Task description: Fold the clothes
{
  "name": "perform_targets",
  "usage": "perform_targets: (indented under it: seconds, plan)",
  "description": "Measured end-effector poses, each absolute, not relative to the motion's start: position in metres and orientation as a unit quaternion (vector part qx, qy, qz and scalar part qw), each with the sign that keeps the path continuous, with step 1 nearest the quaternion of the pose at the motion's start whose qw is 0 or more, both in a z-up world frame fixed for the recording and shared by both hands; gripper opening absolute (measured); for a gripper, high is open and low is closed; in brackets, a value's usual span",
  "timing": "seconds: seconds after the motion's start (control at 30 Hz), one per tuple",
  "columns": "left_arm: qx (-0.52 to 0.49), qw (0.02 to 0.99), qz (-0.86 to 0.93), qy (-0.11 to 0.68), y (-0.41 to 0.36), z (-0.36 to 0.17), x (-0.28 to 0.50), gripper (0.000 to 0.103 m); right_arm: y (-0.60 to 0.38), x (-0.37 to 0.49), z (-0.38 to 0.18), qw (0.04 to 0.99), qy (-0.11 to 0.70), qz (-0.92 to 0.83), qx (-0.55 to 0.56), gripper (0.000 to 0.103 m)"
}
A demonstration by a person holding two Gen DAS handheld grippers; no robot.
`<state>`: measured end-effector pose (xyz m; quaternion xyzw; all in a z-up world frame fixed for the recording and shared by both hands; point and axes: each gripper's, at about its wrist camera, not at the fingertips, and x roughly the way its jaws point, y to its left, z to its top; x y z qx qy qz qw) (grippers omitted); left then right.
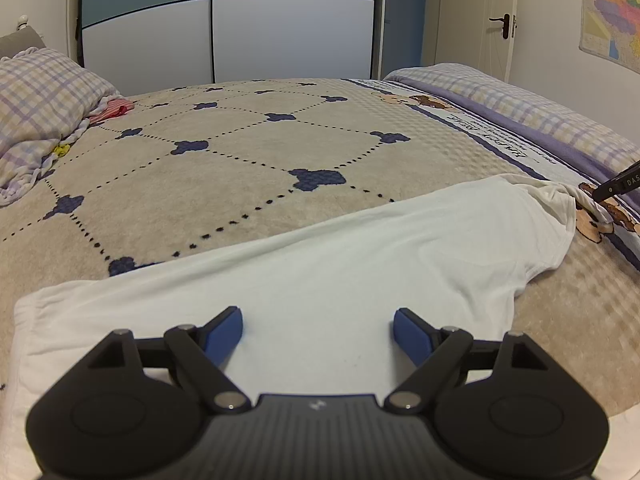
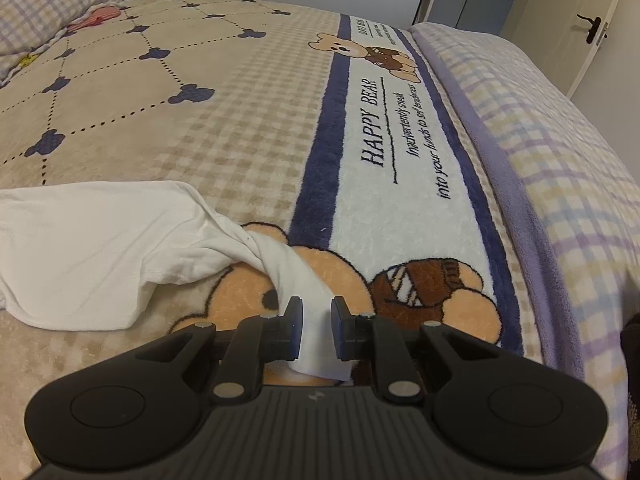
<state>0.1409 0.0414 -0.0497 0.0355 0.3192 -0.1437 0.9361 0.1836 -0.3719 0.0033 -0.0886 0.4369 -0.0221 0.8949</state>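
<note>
Now white shirt (image 2: 92, 240) sleeve — right hand-held gripper (image 2: 317, 328) pinching

The left gripper (image 1: 318, 330) hovers with its jaws wide apart over a white shirt (image 1: 320, 272) spread along the near edge of the bed (image 1: 240, 168). At the bed's right edge the right gripper (image 1: 618, 188) meets the shirt's drawn-out sleeve (image 1: 560, 200). A checked pillow (image 1: 36, 96) lies at the far left corner
</note>
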Motion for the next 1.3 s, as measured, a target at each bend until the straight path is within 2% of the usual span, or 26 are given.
perform_targets:
  seconds: [0.7,0.97,1.0,1.03,1.3]
  plan:
    - [0.039,0.936,-0.144,0.318,0.04,-0.051,0.14,0.086,-0.384,0.164,0.003,0.896,0.442,0.002,-0.052,0.017]
    - [0.04,0.936,-0.144,0.317,0.04,-0.051,0.14,0.086,-0.377,0.175,-0.017,0.886,0.457,0.003,-0.075,0.019]
    - [0.04,0.936,-0.145,0.317,0.04,-0.051,0.14,0.086,-0.378,0.177,-0.018,0.887,0.457,0.004,-0.068,0.014]
    - [0.04,0.936,-0.145,0.317,0.04,-0.051,0.14,0.086,-0.38,0.179,-0.017,0.889,0.455,0.006,-0.061,0.004]
    - [0.041,0.936,-0.146,0.317,0.039,-0.052,0.14,0.087,-0.402,0.204,0.015,0.91,0.413,-0.027,-0.022,0.004]
